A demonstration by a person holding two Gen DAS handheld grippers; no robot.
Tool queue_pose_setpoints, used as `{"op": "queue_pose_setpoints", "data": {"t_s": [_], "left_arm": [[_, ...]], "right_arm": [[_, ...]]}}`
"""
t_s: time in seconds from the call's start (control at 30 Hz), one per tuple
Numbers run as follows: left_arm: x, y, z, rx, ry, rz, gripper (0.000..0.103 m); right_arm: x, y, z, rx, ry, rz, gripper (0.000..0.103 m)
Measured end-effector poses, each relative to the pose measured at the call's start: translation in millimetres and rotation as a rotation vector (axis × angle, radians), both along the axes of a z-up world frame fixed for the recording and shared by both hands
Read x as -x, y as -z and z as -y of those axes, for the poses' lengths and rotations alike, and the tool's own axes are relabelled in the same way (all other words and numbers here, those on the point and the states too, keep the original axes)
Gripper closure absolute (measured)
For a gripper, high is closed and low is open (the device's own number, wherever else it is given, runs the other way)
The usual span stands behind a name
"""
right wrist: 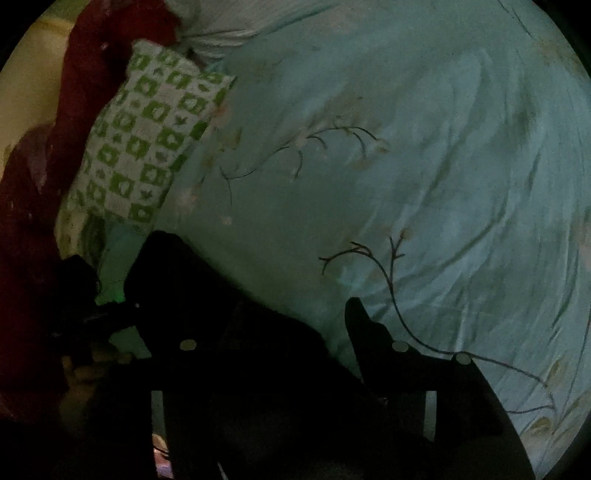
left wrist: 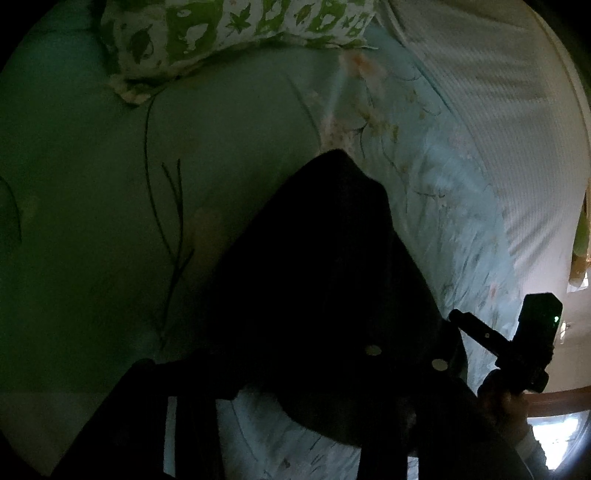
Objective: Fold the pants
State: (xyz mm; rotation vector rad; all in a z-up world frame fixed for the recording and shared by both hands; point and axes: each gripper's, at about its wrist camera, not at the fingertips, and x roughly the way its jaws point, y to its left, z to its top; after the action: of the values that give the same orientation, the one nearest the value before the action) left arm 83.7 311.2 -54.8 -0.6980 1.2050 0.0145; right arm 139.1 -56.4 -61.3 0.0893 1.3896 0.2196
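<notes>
The black pants (left wrist: 317, 266) hang in a dark mass over the pale green bedsheet (left wrist: 92, 184). In the left wrist view they drape over my left gripper (left wrist: 295, 369) and hide its fingers, so its hold is unclear. My right gripper (left wrist: 517, 343) shows at the lower right of that view, beside the pants' edge. In the right wrist view the pants (right wrist: 221, 314) lie across the space between my right gripper's (right wrist: 280, 332) fingers; one fingertip (right wrist: 364, 325) shows, spread wide from the other side.
A green and white patterned pillow (left wrist: 221, 29) lies at the head of the bed; it also shows in the right wrist view (right wrist: 144, 140). A white ribbed blanket (left wrist: 498, 110) lies at the right. Dark red cloth (right wrist: 74, 92) hangs by the wall. A wooden rail (left wrist: 554, 400) runs at the lower right.
</notes>
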Motion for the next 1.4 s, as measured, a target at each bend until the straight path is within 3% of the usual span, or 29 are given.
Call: {"op": "queue_pose_setpoints", "data": {"t_s": [0.1,0.17,0.23,0.27,0.37,0.53,0.6,0.67,0.8,0.97,1.13,1.27,1.4], "left_arm": [[-1,1,-3,-0.006,0.005,-0.004,0.065],[-4,2,-4,-0.005,0.001,0.001,0.065],[-8,4,-3,-0.015,-0.001,0.009,0.066],[-9,3,-3,-0.019,-0.003,0.015,0.074],[-4,-5,1,-0.028,-0.006,0.04,0.084],[28,-60,5,0.01,-0.001,0.173,0.086],[39,-77,7,0.009,0.015,0.214,0.086],[42,-80,8,-0.007,0.033,0.226,0.086],[25,-63,12,-0.115,0.063,0.181,0.086],[2,-52,12,-0.238,0.116,0.194,0.086],[-16,-27,20,-0.401,0.205,0.165,0.084],[-17,-15,21,-0.468,0.243,0.145,0.071],[-11,-32,8,-0.487,0.203,0.135,0.053]], "right_arm": [[5,10,-1,0.034,-0.031,-0.048,0.05],[9,18,-4,0.068,-0.064,-0.072,0.078],[9,17,-3,0.055,-0.066,-0.072,0.086],[9,16,-3,0.049,-0.064,-0.071,0.088],[10,4,-1,-0.014,-0.046,-0.056,0.091],[20,-29,14,-0.271,-0.015,-0.009,0.091],[21,-30,18,-0.275,-0.01,-0.009,0.091],[16,-24,20,-0.238,-0.005,-0.008,0.091],[4,-6,3,-0.082,-0.037,0.007,0.091],[-4,9,-10,0.06,-0.038,0.062,0.092],[-2,16,-20,0.215,-0.098,0.119,0.092],[2,21,-31,0.357,-0.138,0.195,0.089],[7,2,-24,0.376,-0.058,0.239,0.082]]}}
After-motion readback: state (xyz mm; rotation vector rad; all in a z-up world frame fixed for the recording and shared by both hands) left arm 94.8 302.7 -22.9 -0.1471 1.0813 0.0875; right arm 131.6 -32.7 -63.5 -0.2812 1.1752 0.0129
